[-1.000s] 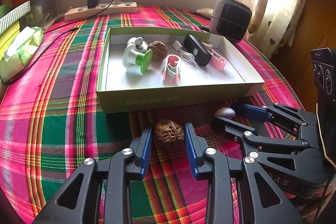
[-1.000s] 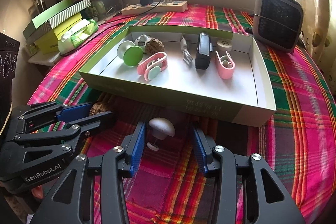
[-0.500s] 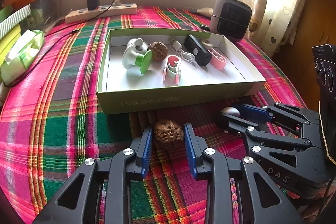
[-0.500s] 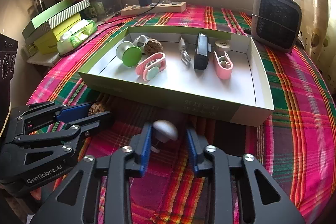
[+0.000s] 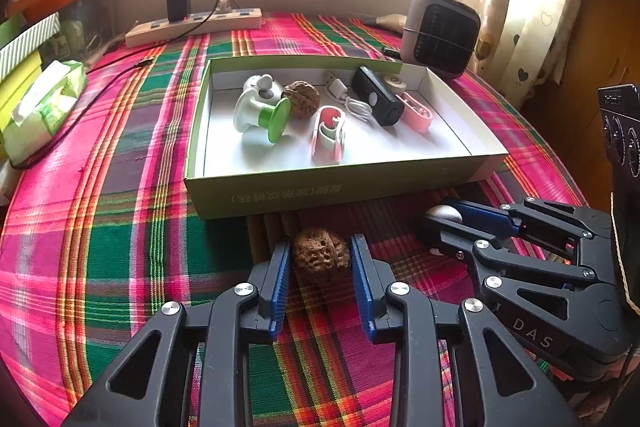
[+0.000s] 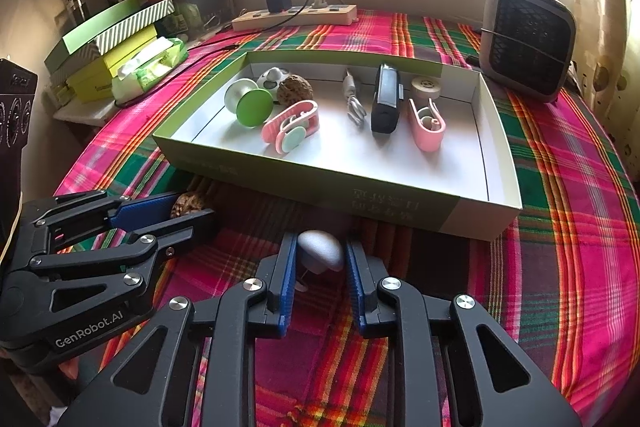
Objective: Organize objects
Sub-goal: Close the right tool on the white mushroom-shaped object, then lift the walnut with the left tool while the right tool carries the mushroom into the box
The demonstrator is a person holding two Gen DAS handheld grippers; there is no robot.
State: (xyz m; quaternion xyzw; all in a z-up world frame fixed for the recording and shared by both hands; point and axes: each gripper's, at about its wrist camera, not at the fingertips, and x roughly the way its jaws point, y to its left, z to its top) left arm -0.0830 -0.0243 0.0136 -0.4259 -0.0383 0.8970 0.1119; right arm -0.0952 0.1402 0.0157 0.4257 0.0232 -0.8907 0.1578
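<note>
A brown walnut [image 5: 322, 259] lies on the plaid tablecloth in front of the green box [image 5: 340, 191]. My left gripper [image 5: 320, 251] has both blue pads against its sides. To its right, a white mushroom-shaped piece [image 6: 322, 255] sits between the pads of my right gripper [image 6: 320, 247], whose jaws are closing and touch the cap on both sides. The right wrist view shows the left gripper [image 6: 192, 205] with the walnut [image 6: 188, 203] at its tips. The box [image 6: 320, 183] holds a second walnut, a green-capped piece, pink clips, a black device and a cable.
A small heater [image 6: 528, 43] stands at the back right and a power strip [image 6: 294, 17] with a charger lies along the back wall. A tissue pack [image 6: 148, 67] and stacked boxes [image 6: 112, 35] sit at the left. The cloth's round edge falls away to the right.
The right gripper's jaws have narrowed onto the white piece. The left gripper's pads have closed slightly against the walnut. Neither hand has shifted.
</note>
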